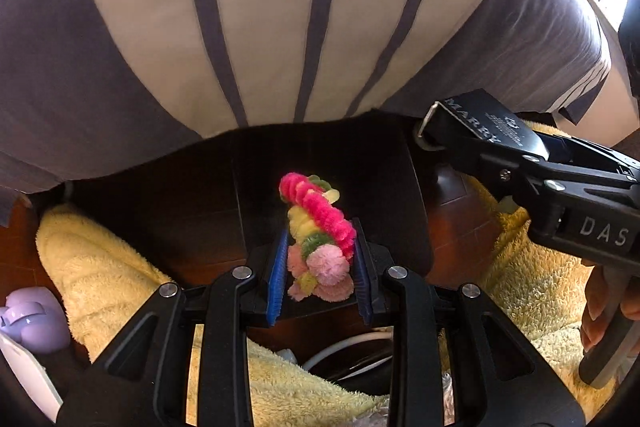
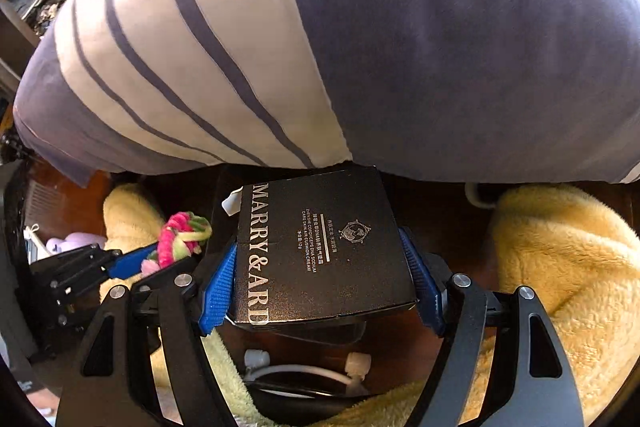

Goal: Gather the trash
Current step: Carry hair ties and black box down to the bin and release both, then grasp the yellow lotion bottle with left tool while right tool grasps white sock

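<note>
A twisted fuzzy cord (image 1: 318, 235), pink, yellow and green, is clamped between the blue pads (image 1: 278, 277) of the left gripper (image 1: 320, 267). From the pads the cord is seen running up toward 12 o'clock in the left wrist view, over a dark wooden surface (image 1: 192, 211).

A black box (image 2: 324, 247) lettered MARRY & ARD is gripped at its two sides by the right gripper (image 2: 320, 271), whose blue pads (image 2: 218, 285) are pressed against the box walls. In the left wrist view the same box is seen at 3 o'clock, held out in front of the right gripper, with the person's hand (image 1: 604, 311) on the handle at 4 o'clock. In the right wrist view the left gripper and its cord are seen at 9 o'clock, just beside the box.

A striped grey and white pillow (image 1: 280, 19) is spread across the upper half of both views, from 10 to 2 o'clock. A yellow fleece blanket (image 2: 560, 267) is bunched at 8 and 4 o'clock around the grippers. A lilac plastic item (image 1: 32, 319) is seen at 8 o'clock in the left view. A white cable (image 2: 304, 371) is lying below the right gripper at 6 o'clock.
</note>
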`<state>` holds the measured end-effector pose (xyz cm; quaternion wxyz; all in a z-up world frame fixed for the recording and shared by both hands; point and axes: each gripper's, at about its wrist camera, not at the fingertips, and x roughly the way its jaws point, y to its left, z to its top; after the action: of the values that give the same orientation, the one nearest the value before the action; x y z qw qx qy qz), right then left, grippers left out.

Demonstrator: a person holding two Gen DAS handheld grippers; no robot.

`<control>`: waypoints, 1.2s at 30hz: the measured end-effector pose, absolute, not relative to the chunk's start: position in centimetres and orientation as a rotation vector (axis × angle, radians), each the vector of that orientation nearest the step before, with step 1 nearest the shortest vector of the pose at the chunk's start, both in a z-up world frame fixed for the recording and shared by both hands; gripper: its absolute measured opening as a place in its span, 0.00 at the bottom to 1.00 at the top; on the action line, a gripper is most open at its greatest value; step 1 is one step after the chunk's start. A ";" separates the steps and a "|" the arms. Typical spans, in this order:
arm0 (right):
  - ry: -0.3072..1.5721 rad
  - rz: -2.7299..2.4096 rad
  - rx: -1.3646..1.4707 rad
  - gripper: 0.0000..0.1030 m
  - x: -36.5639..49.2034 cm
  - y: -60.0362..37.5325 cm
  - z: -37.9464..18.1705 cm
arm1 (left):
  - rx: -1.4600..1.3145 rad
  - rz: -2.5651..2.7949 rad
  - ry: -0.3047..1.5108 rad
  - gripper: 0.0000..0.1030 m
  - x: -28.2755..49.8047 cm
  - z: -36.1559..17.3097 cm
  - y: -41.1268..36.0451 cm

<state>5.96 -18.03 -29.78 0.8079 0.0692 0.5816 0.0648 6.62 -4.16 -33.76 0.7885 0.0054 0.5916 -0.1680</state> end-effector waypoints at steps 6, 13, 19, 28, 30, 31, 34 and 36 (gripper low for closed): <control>1.249 0.146 0.172 0.84 6.4 -17.8 -30.2 | 0.002 -0.360 1.300 0.39 6.9 -34.2 -4.0; 1.189 0.114 0.182 0.84 6.2 -19.0 -28.2 | 0.017 -0.311 1.246 0.59 7.2 -31.7 -3.2; 1.065 0.057 0.161 0.88 5.6 -20.6 -23.7 | 0.060 -0.267 1.125 0.78 7.3 -27.1 -2.2; 0.885 0.019 0.173 0.89 4.9 -23.9 -17.0 | 0.054 -0.213 0.954 0.88 7.5 -20.6 -0.3; 0.856 0.015 0.170 0.89 5.5 -24.5 -15.9 | 0.066 -0.202 0.919 0.89 7.9 -19.3 -0.2; 0.844 0.014 0.164 0.89 5.9 -24.6 -15.4 | 0.071 -0.195 0.899 0.90 8.2 -18.4 -0.3; 0.809 0.014 0.138 0.89 7.7 -24.3 -14.2 | 0.081 -0.178 0.859 0.91 9.5 -16.6 -0.4; 0.791 0.015 0.121 0.89 8.7 -24.4 -13.5 | 0.093 -0.165 0.840 0.91 10.7 -16.0 -0.6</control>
<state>8.75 -24.35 -13.53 0.9209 0.0589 0.3852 0.0075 10.65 -0.57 -15.96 0.9087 0.0449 0.4071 -0.0802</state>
